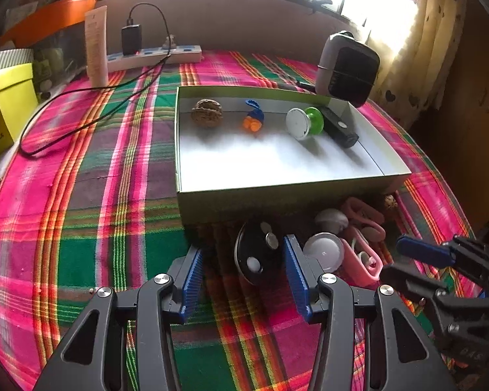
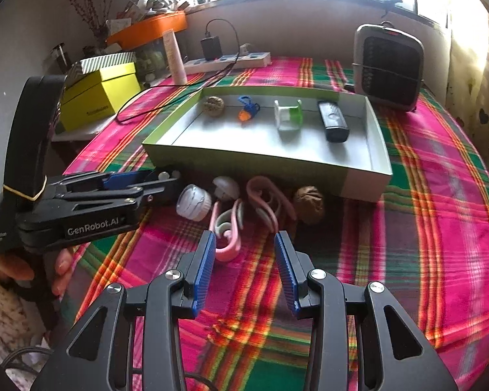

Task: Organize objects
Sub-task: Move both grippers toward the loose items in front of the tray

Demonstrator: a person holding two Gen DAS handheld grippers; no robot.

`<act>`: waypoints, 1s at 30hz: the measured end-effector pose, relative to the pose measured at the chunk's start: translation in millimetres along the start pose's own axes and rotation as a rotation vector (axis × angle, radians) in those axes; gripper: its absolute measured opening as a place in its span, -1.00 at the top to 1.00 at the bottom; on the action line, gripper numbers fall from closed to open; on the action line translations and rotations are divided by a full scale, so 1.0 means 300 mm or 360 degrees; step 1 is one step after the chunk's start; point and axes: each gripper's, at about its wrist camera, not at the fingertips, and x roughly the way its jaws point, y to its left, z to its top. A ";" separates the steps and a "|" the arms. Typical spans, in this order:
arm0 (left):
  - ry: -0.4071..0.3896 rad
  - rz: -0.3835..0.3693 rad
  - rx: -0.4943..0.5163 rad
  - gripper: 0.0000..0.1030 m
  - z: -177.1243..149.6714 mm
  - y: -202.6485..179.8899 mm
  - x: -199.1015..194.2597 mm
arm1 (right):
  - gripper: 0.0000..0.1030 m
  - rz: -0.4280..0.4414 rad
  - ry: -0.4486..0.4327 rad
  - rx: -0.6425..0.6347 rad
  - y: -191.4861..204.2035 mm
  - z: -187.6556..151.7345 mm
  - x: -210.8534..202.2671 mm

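A shallow open box [image 1: 277,202] [image 2: 379,150] on the plaid cloth holds a walnut [image 1: 207,113], a blue-and-orange piece [image 1: 253,119], a green-and-white spool [image 1: 304,123] and a black device [image 1: 337,127]. In front of the box lie a black round object [image 1: 260,254], a white cap [image 2: 194,207], a white knob [image 2: 225,188], two pink clips [image 2: 226,228] [image 2: 267,202] and a second walnut [image 2: 309,203]. My left gripper [image 1: 243,249] is open, straddling the black round object. My right gripper [image 2: 245,238] is open just before the nearer pink clip.
A grey heater [image 2: 388,66] stands behind the box's right corner. A power strip [image 1: 153,57] with a trailing black cable, a tall tube [image 1: 96,49] and a yellow box [image 1: 6,107] sit at the back left. A person's hand [image 2: 62,267] holds the left gripper.
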 end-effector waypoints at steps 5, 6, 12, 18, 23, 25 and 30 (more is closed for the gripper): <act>-0.0010 -0.0003 -0.0001 0.18 -0.001 0.001 0.000 | 0.24 0.0001 0.0027 -0.0029 0.019 0.004 0.020; -0.0012 -0.0008 -0.0002 0.28 -0.001 0.002 -0.001 | 0.24 0.0001 0.0035 -0.0036 0.023 0.006 0.026; -0.0021 -0.0024 0.0003 0.48 -0.002 0.001 -0.009 | 0.24 -0.0005 0.0067 -0.0065 0.039 0.012 0.051; -0.0034 -0.0026 -0.0005 0.55 -0.003 0.009 -0.018 | 0.25 -0.0008 0.0086 -0.0079 0.050 0.018 0.070; -0.0037 -0.0022 -0.0025 0.55 -0.009 0.024 -0.027 | 0.25 -0.0027 0.0083 -0.0099 0.059 0.021 0.076; -0.0037 -0.0021 -0.0029 0.55 -0.012 0.027 -0.029 | 0.25 -0.0026 0.0084 -0.0096 0.058 0.023 0.079; -0.0036 -0.0029 -0.0036 0.55 -0.019 0.030 -0.032 | 0.25 -0.0029 0.0079 -0.0076 0.055 0.025 0.082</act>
